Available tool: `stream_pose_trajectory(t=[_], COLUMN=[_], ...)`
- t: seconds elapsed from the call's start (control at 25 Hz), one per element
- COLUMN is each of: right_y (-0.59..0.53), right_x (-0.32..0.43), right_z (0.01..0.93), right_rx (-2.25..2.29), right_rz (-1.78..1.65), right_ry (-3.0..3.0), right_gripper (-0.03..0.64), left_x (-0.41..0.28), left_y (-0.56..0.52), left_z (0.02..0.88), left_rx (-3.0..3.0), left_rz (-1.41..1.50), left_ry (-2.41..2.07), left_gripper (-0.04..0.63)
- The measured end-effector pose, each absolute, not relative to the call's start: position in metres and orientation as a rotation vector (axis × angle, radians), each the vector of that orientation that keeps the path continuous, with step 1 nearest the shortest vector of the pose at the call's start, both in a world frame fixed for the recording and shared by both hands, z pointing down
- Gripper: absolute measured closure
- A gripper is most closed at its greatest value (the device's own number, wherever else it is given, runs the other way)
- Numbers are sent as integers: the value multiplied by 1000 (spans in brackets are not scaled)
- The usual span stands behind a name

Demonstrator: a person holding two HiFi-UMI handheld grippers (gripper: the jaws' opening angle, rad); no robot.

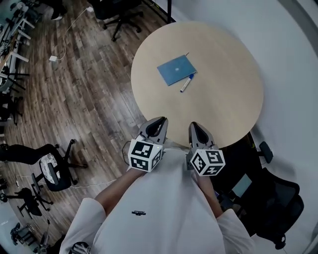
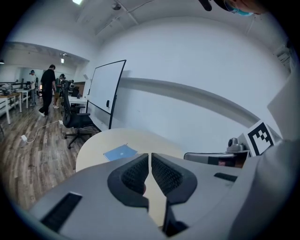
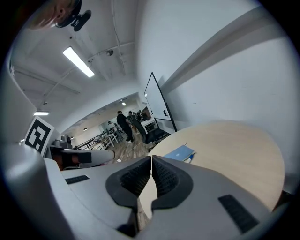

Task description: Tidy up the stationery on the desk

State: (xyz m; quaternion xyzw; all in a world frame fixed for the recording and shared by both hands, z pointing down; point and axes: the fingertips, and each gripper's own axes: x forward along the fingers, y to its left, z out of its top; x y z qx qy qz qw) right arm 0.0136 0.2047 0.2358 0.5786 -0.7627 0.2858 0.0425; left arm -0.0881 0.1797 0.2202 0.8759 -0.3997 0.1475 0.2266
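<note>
A blue notebook [image 1: 176, 70] lies on the round wooden table [image 1: 223, 99], toward its far side. A blue-and-white pen [image 1: 186, 83] rests right beside the notebook's near right corner. Both grippers hang at the table's near edge, well short of these items. My left gripper [image 1: 158, 124] is shut with nothing in it, as is my right gripper [image 1: 195, 128]. The left gripper view shows the notebook [image 2: 120, 152] beyond the closed jaws. In the right gripper view the notebook [image 3: 179, 153] lies ahead, with the pen [image 3: 188, 160] just showing under its corner.
Black office chairs stand beyond the table [image 1: 117, 15] and at its near right [image 1: 271, 198]. Another chair [image 1: 52, 168] stands on the wood floor to the left. A whiteboard [image 2: 105, 91] leans at the white wall. People [image 2: 47, 89] stand far off among desks.
</note>
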Motion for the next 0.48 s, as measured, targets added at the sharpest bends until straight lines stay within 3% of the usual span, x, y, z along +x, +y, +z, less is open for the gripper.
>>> stream_pose_trajectory(t=[0.48], right_y=[134], right_x=[72], right_z=[281], right_rx=[1701], right_rz=[1007], right_ry=[-2320], right_gripper=[581], left_x=[-26], left_y=[120], left_z=[257], left_rx=[2308], left_rz=[514], left_ry=[-1102], left_gripper=[560])
